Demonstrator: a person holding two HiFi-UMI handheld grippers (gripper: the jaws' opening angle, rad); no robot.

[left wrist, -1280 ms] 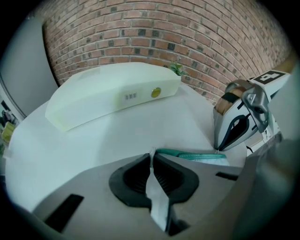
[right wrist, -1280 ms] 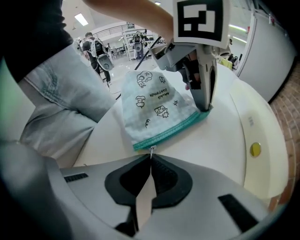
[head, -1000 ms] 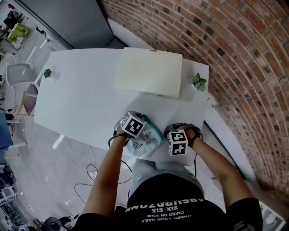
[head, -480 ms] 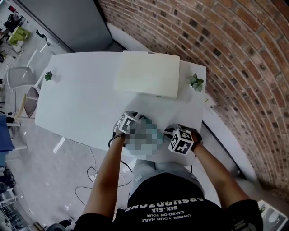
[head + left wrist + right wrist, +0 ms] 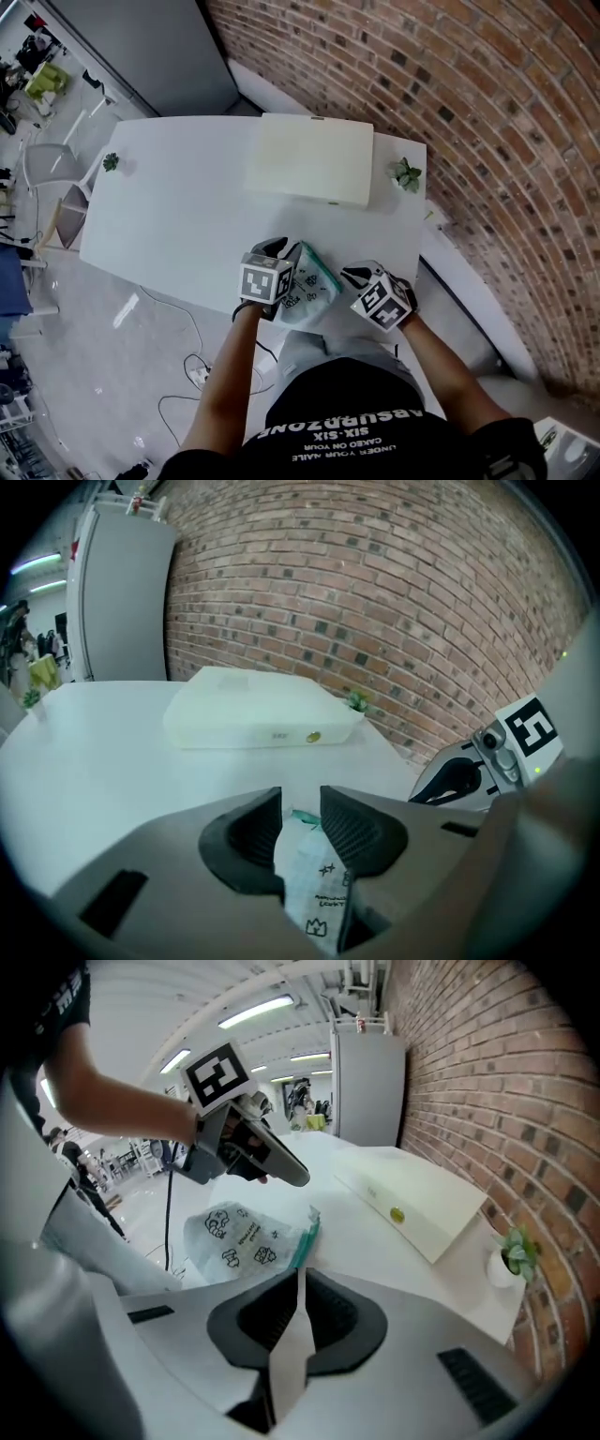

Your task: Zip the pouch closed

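**Pouch lies on the table, no gripper holding it**

The soft white pouch with little dark drawings and a green zip edge [image 5: 307, 286] lies flat at the near edge of the big white table [image 5: 169, 206], right in front of the person. The left gripper [image 5: 277, 251] is over the pouch's left side. Its jaws have just been opening and now stand wide. The pouch shows in the gap between them, but neither pad presses on it. The right gripper [image 5: 357, 276] is just beside the pouch on its right and does not touch it. Its jaws are squeezed together with nothing held. Farther back on the table sits a flat, pale cream box [image 5: 311, 157]. A small green plant in a white pot [image 5: 406, 173] stands near the red brick wall [image 5: 487, 112].
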